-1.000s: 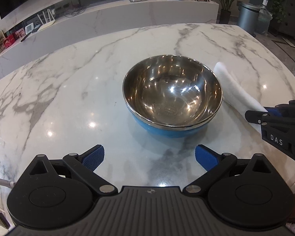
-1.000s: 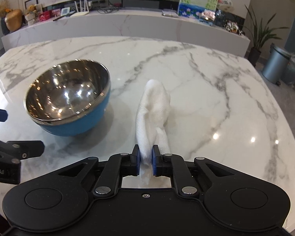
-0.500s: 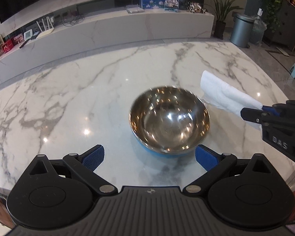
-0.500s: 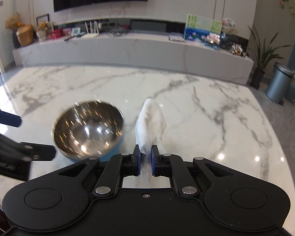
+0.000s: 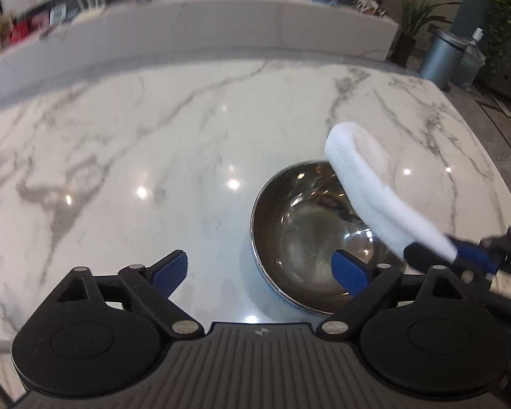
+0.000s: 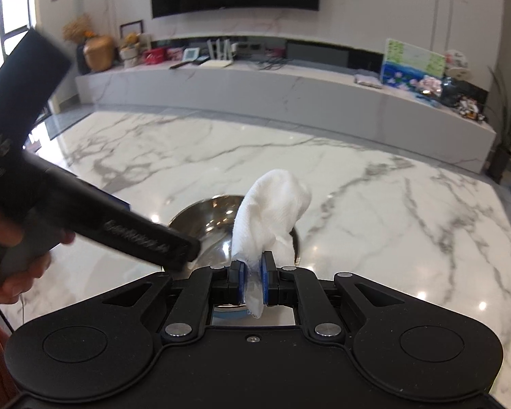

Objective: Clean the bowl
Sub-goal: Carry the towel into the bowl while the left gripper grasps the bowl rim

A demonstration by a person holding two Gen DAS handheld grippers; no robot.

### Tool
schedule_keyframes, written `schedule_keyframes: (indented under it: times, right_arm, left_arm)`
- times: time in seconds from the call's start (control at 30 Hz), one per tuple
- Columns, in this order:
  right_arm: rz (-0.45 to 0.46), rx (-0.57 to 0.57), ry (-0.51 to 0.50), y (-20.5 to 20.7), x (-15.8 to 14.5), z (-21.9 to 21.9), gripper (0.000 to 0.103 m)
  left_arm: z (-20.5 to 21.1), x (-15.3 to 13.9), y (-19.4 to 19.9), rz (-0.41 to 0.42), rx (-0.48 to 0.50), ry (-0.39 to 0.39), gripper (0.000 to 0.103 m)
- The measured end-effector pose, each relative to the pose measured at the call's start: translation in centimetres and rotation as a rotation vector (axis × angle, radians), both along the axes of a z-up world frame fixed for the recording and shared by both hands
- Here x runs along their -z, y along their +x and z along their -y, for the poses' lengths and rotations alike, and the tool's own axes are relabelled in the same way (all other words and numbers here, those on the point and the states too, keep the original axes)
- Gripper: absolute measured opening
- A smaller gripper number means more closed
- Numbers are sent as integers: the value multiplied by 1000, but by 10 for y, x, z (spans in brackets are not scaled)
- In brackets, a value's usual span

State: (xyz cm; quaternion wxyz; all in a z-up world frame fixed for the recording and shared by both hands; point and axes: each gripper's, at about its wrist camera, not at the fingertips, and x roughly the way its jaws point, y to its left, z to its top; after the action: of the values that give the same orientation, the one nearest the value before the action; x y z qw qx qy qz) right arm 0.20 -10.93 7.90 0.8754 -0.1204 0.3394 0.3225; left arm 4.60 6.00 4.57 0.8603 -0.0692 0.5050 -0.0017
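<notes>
A steel bowl (image 5: 303,231) with a blue outside stands on the marble table (image 5: 153,143). My left gripper (image 5: 260,272) is open and empty above the table, its right finger over the bowl's near rim. My right gripper (image 6: 252,281) is shut on a white cloth (image 6: 272,211) and holds it lifted above the bowl (image 6: 207,218). In the left wrist view the cloth (image 5: 374,197) hangs over the bowl's right side, with the right gripper (image 5: 460,255) at the far right. The bowl's near part is hidden by both grippers.
The left gripper's body (image 6: 85,211) and the hand holding it cross the left of the right wrist view. A long marble shelf (image 6: 289,92) with small items runs behind the table. A grey bin (image 5: 439,54) and plants stand at the back right.
Both grippers have risen and tilted. The right gripper has lifted the cloth off the table and carried it left over the bowl. The bowl now lies lower and to the right in the left view.
</notes>
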Motion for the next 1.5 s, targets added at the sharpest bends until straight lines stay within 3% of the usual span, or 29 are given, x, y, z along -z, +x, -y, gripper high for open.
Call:
schedule_keyframes:
  times: [0.1,0.37,0.73,0.9,0.97,1.17,1.3,1.5]
  right_arm:
    - [-18,-8,-5,2,6,-1,8]
    - [-40,-19,-12,-1,14,3,8]
    - [-79,-41,52,-9,10,15,15]
    - [-60,-33,60,-14,5,18,37]
    - [-52,-35,63,-14,4,19,39]
    - [-68,-25,62,-12,8,19,36]
    - [-75,-18,42,-10,14,17,25]
    - [-89,-16,19,-9,17,22,20]
  left_arm:
    - [-4,8,3,-19,-1,-11,76]
    - [-9,18,6,-44,-3,-42,50]
    - [-10,26,8,-50,-18,-32,35]
    - [-2,27,10,-41,4,-1,34]
    - [2,28,10,-33,13,14,33]
    - [6,26,8,-8,25,11,13]
    - [9,26,6,4,27,19,13]
    - [13,23,0,31,43,32,13]
